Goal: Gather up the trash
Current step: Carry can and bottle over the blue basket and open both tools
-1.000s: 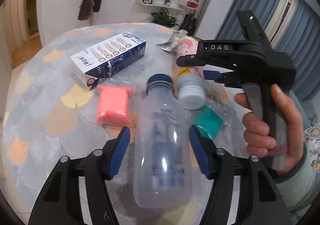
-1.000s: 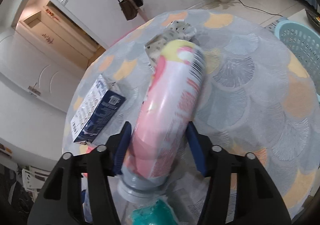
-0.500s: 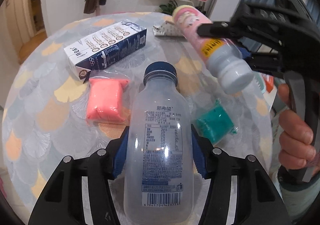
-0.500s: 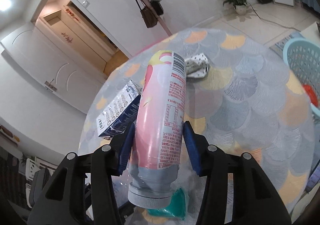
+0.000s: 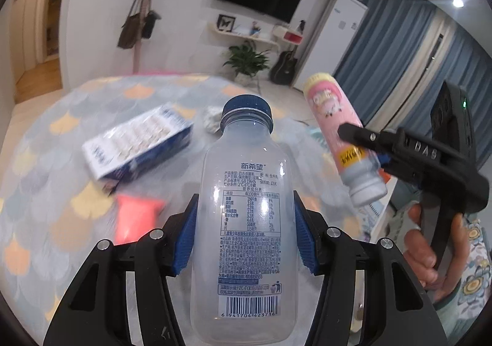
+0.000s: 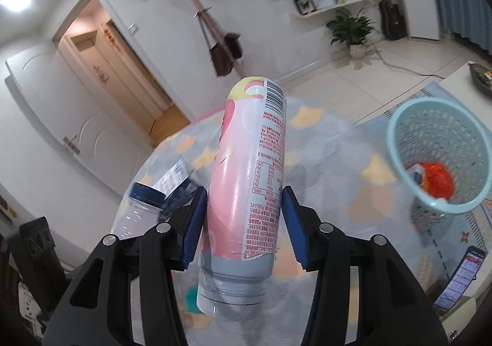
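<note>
Reference landmark: the round table [image 5: 40, 167] under a grey cloth with orange and yellow scallop motifs. Furthest left over it lies a blue-and-white rectangular carton [image 5: 138, 146], flat on its side; just nearer the camera sits a soft coral-pink packet [image 5: 138, 214], blurred. Both are untouched trash and look light; the carton would take a grip across its narrow faces, while the packet would deform under the pads. Centre, above the table's near part, the left gripper [image 5: 244, 233] is clamped across the lower body of a translucent plastic milk bottle with a dark blue screw cap [image 5: 246, 207], cap pointing away, label facing the camera. The bottle appears empty, therefore light; its smooth wall is likely slippery and will flex, so the mid-body hold on the ribbed blue pads seems sound. A small crumpled pale wrapper [image 5: 212, 121] lies on the table beyond the cap. To the right, off the table's right side, the right gripper [image 6: 243, 223] is closed on a pink-sleeved cylindrical drink bottle with a grey neck and white cap [image 6: 249, 180], cap end toward the camera, base outward. It looks stiff and light; its glossy sleeve may slide. Further right, beside the table on the floor, stands a pale blue perforated plastic basket [image 6: 409, 192], holding red and orange waste.
</note>
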Tool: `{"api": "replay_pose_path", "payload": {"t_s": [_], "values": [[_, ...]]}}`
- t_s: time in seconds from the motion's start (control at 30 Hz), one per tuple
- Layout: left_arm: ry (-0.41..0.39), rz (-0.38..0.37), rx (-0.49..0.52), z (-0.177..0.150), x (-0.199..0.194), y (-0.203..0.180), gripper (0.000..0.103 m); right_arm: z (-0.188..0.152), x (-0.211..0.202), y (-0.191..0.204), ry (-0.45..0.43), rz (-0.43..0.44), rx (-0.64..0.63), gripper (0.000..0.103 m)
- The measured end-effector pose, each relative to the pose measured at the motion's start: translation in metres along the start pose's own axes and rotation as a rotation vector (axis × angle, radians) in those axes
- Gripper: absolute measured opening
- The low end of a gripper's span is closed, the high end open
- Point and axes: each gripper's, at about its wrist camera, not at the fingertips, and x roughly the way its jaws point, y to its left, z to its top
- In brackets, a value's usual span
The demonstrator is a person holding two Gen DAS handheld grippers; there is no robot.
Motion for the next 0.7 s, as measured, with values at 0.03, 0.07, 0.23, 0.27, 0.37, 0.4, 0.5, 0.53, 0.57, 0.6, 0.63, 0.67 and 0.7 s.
{"api": "replay_pose_path", "payload": {"t_s": [0.03,0.07,0.23,0.27,0.37,0.4,0.5,0.53,0.57,0.6,0.63,0.67,0.7], "values": [[-0.003,-0.008,0.008,0.007,0.002,-0.007,0.054,0.003,-0.003,-0.005,-0.011,-0.007,0.006,0.046],[-0.007,-0.012,0.016,0.011,0.003,-0.011,0.054,0.007,-0.009,-0.013,-0.028,-0.014,0.016,0.046],[-0.021,-0.048,0.087,0.048,0.025,-0.059,0.054,0.024,-0.034,-0.054,-0.100,-0.074,0.060,0.046],[-0.023,-0.055,0.099,0.053,0.030,-0.067,0.054,0.027,-0.036,-0.059,-0.109,-0.085,0.067,0.046],[-0.021,-0.088,0.142,0.074,0.052,-0.099,0.054,0.036,-0.045,-0.088,-0.140,-0.127,0.097,0.046],[-0.015,-0.105,0.155,0.080,0.062,-0.112,0.054,0.039,-0.047,-0.097,-0.149,-0.140,0.109,0.046],[-0.001,-0.137,0.190,0.094,0.089,-0.145,0.054,0.045,-0.050,-0.129,-0.168,-0.187,0.146,0.046],[0.003,-0.142,0.200,0.098,0.099,-0.154,0.054,0.047,-0.050,-0.142,-0.170,-0.208,0.159,0.046],[0.010,-0.149,0.210,0.101,0.108,-0.163,0.054,0.048,-0.049,-0.150,-0.171,-0.221,0.167,0.046],[0.022,-0.157,0.219,0.104,0.122,-0.172,0.054,0.049,-0.048,-0.161,-0.171,-0.237,0.181,0.046],[0.029,-0.160,0.221,0.106,0.133,-0.178,0.054,0.049,-0.046,-0.171,-0.169,-0.254,0.194,0.046],[0.043,-0.165,0.223,0.108,0.148,-0.185,0.054,0.048,-0.044,-0.179,-0.167,-0.267,0.203,0.046],[0.056,-0.168,0.221,0.110,0.160,-0.190,0.054,0.048,-0.042,-0.189,-0.163,-0.283,0.216,0.046]]}}
